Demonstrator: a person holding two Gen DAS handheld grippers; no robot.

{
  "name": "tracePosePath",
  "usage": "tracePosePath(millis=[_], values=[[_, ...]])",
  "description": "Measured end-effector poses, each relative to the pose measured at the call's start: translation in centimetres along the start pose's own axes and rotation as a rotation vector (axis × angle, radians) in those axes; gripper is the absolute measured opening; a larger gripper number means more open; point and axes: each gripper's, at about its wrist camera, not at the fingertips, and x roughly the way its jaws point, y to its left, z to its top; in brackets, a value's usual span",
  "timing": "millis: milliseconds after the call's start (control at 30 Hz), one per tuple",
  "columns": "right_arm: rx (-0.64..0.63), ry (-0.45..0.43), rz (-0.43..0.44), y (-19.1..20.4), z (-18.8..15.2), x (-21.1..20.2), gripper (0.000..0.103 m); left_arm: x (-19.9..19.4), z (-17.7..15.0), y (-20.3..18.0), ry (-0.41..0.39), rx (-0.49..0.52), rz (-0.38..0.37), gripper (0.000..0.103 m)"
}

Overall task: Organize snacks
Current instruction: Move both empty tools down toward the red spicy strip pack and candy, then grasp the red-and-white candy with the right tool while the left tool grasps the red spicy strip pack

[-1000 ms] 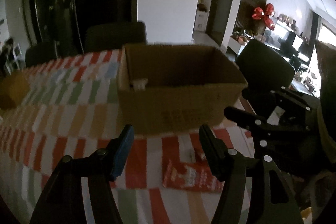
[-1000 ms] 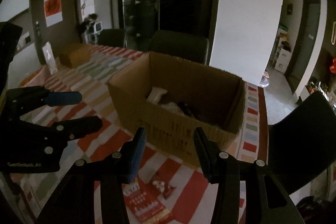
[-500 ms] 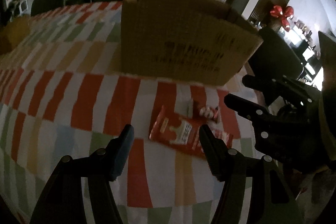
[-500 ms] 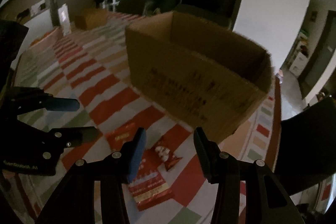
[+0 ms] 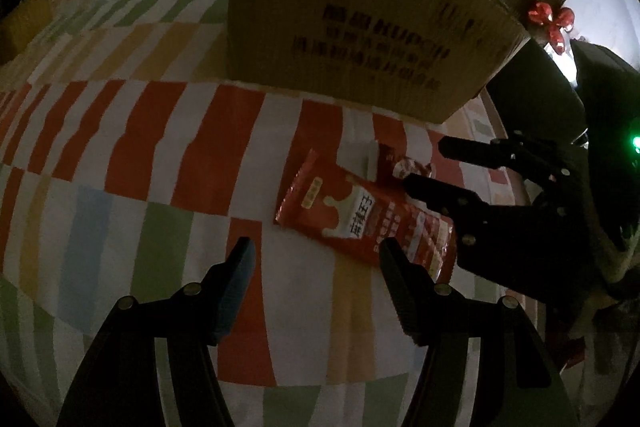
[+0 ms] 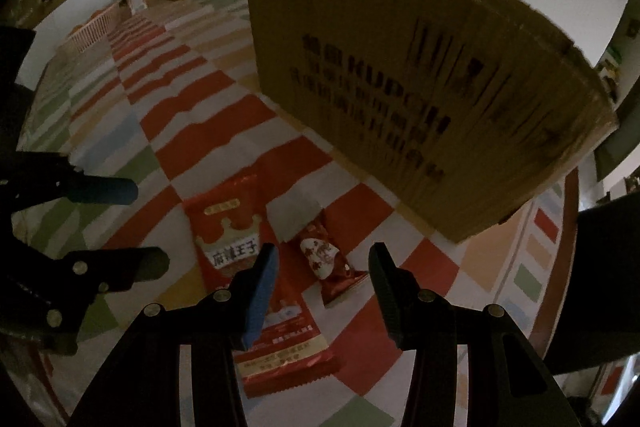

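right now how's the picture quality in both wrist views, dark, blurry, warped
Left wrist view: dim, underexposed; fisheye bends the striped tablecloth; print on the cardboard box is smeared, yet the red snack packet reads fairly sharp. Right wrist view: equally dark; the box bulges and blurs, and the small snack pouch is soft.

Cardboard box [image 6: 420,75] stands on tablecloth [image 6: 192,123], beyond my grippers; long snack packet [image 6: 256,291] lies flat before box; small snack packet [image 6: 328,259] just right of it, touching; my left gripper [image 5: 316,259] and right gripper [image 6: 320,267] above packets, nothing between jaws
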Motion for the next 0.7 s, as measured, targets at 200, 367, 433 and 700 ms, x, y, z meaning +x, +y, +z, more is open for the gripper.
tracePosePath(millis=[200,367,433,700], values=[[-0.006,0.028,0.014,-0.4,0.0,1.6,0.048,0.9,-0.2,-0.3,0.036,-0.042,-0.015,0.063],[-0.002,0.032,0.036,-0.7,-0.2,2.5,0.044,1.6,-0.4,-1.0,0.048,-0.087,-0.017,0.063],[0.008,0.032,0.049,-1.0,-0.3,2.7,0.038,1.8,-0.5,-1.3,0.052,-0.105,-0.017,0.063],[0.088,0.005,0.074,-2.2,-2.0,2.2,0.023,2.5,-0.4,-2.6,0.027,-0.176,0.027,0.063]])
